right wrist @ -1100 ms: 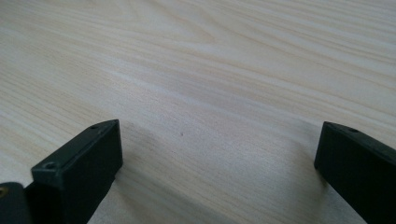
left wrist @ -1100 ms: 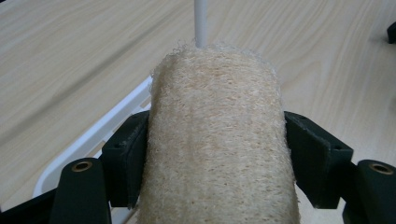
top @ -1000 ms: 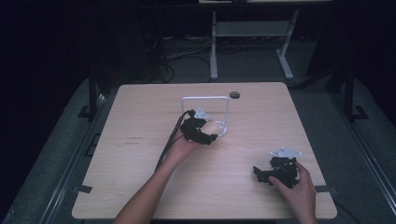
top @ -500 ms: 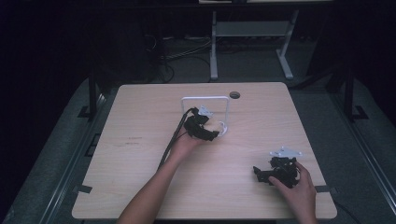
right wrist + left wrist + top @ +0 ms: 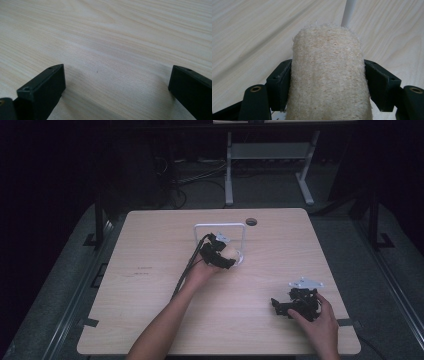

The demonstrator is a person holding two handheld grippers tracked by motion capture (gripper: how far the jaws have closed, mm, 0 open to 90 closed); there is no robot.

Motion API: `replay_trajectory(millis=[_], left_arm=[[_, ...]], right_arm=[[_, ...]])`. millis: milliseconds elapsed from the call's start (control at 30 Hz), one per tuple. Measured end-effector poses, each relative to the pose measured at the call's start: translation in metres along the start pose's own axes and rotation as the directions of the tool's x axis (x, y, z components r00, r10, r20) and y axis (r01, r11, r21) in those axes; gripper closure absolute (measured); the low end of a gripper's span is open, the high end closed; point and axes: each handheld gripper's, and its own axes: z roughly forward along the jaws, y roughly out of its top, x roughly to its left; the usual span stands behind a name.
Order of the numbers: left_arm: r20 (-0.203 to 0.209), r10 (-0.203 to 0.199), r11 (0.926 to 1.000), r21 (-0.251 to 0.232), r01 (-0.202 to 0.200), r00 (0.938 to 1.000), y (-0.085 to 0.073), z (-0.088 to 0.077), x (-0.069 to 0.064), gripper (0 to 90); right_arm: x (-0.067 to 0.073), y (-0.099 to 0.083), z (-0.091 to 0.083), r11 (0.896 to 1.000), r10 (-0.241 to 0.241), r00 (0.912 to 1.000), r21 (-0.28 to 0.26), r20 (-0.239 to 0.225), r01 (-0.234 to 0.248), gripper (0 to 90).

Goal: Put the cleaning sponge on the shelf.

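Loofah sponge [image 5: 328,75] pinched across its middle by left gripper [image 5: 220,254], beside white frame [image 5: 220,226] at table [image 5: 150,320] centre. Probably light, soft, squashy; best gripped mid-body. Right gripper [image 5: 295,304] spread, empty, resting near right edge

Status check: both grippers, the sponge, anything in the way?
Left gripper shut on loofah sponge, beside white rack. Right gripper open, empty, low over table. Rack post just beyond sponge.
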Motion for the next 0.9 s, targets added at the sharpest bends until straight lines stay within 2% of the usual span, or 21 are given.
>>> replay_trajectory(millis=[567,900], left_arm=[[0.005,-0.007,0.9999,0.013,0.007,1.0,-0.0008,0.007,0.0035,26.9],[-0.005,-0.012,0.9998,-0.017,0.012,0.9999,0.002,-0.0007,0.0023,23.4]], right_arm=[[0.0,0.0,0.0,1.0,0.0,1.0,0.0,0.0,0.0,0.7],[0.0,0.0,0.0,1.0,0.0,1.0,0.0,0.0,0.0,0.7]])
